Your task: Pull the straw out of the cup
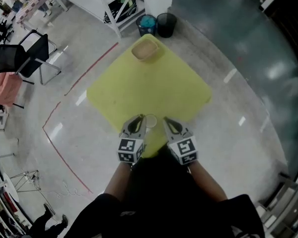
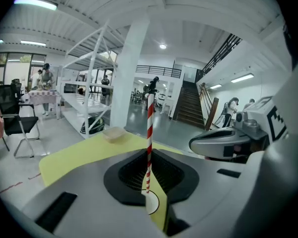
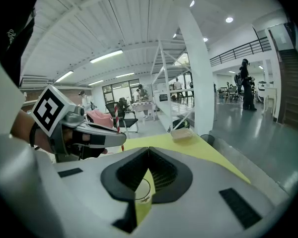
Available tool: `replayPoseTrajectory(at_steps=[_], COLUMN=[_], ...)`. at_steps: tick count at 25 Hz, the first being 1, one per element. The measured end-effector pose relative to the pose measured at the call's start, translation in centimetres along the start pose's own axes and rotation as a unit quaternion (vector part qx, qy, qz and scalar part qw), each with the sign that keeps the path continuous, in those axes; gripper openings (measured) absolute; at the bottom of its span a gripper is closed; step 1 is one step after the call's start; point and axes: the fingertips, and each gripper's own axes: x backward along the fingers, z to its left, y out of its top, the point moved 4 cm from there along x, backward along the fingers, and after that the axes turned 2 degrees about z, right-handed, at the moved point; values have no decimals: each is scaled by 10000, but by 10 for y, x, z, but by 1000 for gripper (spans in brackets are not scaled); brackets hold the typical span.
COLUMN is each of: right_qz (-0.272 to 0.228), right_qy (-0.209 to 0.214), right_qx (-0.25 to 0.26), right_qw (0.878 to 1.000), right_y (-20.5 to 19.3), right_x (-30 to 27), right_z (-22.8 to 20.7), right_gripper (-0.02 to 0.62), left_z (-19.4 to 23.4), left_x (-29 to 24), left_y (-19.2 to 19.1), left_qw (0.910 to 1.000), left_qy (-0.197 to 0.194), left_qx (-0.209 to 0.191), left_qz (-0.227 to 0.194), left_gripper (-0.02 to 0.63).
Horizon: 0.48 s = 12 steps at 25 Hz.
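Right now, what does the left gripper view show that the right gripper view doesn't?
Left gripper view only: the red-and-white straw upright between the left gripper's jaws, shut on it, and the right gripper seen from the side. Right gripper view only: the left gripper from the side, with the straw sticking up above it. Both: the cup through the gap between the jaws, the yellow table and the container at its far end.

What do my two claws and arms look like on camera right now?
Both the left claw and right claw are light grey shells with black ribbed pads, each carrying a cube of black-and-white square markers. No cables show. The person wears a black top, with the forearms uncovered.
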Motion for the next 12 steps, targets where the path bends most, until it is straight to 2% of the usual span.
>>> replayPoseTrajectory(at_steps=[12], right_qz=[-209], right_qy=[54], right_qx=[156], right_qw=[9996], right_y=[23], right_x=[3], right_z=[16], right_gripper=[17], left_z=[-7], left_x=[31], left_y=[17], left_qw=[9998], left_qy=[-37], left_qx=[23], left_qz=[-213], left_gripper=[64])
